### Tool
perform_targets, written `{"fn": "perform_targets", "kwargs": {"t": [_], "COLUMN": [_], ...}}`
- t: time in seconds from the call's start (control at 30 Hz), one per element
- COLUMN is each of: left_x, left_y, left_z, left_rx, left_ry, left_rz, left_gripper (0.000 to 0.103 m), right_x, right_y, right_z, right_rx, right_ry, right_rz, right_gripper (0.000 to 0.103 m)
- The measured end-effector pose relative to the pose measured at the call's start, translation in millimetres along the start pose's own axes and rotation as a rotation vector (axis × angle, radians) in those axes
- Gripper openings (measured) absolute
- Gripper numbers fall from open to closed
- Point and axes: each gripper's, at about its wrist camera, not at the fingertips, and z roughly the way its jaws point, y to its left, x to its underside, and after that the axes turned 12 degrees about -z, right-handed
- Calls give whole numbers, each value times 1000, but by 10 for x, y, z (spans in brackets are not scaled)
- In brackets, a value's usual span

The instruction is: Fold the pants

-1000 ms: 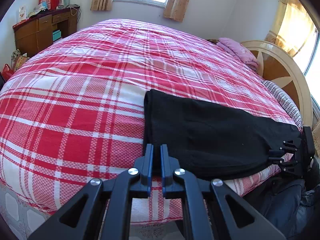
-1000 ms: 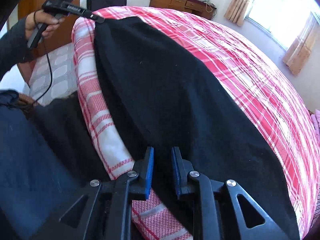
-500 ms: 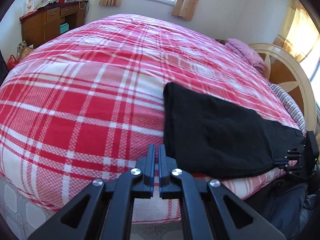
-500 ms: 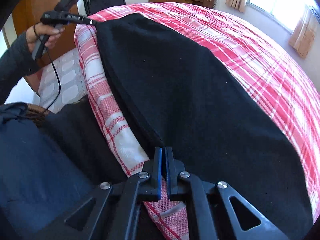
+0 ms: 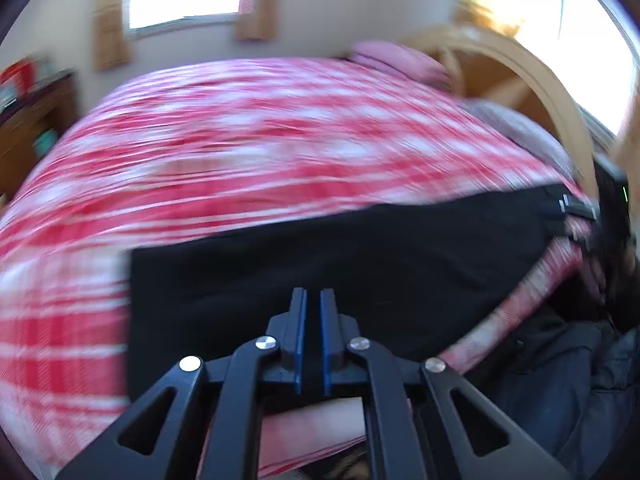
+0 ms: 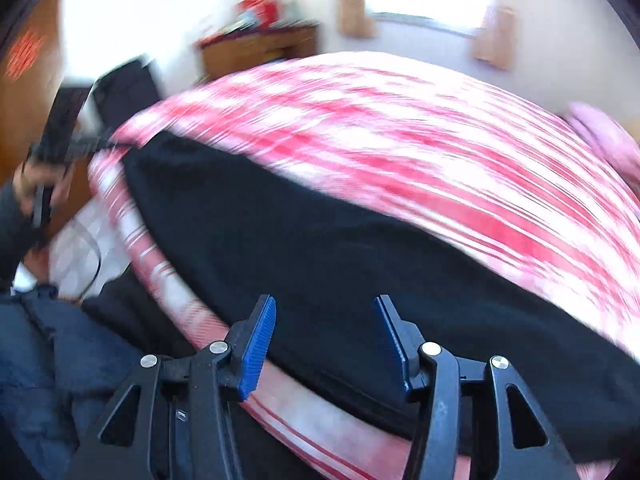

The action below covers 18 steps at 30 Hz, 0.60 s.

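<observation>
Black pants [image 5: 340, 256] lie folded along the near edge of the red plaid bed [image 5: 240, 152] as the right gripper [image 6: 326, 336], clamped a moment ago, opens off the cloth while the left gripper [image 5: 313, 332] stays pinched narrow and empty, suggesting a fresh grasp.

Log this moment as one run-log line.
task: fold pants | left gripper: shut, empty | right gripper: opening, empty | black pants: flat on checked bed | views blurred

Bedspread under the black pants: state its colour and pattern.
The bedspread is a red and white plaid, blurred now; the left wrist view shows it best.
</observation>
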Motion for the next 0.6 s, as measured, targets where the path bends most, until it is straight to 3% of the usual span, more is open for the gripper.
{"fn": "perform_targets", "kwargs": {"t": [0.23,0.3,0.33,0.4,0.47,0.6], "left_x": [-148,-192,-205,-195,-145,7], "left_y": [-1067,-1352,-1505,-1801,-2030,-2403], "left_z": [620,727,787,921,1017,1247], "left_rx": [172,221,250,317,354,395], "left_ry": [105,112,118,149,171,243], "left_rz": [180,229,251,286,319,376], "left_gripper": [9,15,19,39,51,52], "right_x": [814,1096,1172,1357,1509,1696], "right_y": [-1269,-1518,-1565,-1654,-1754,-1972], "right_z": [-894,-1132,-1194,-1309,-1367,-1382], "right_rx": [271,326,343,365,351,321], "right_ry": [-49,-42,-38,-32,-42,-91], "right_rz": [500,628,658,719,768,852], "right_gripper": [53,53,53,53,53,53]}}
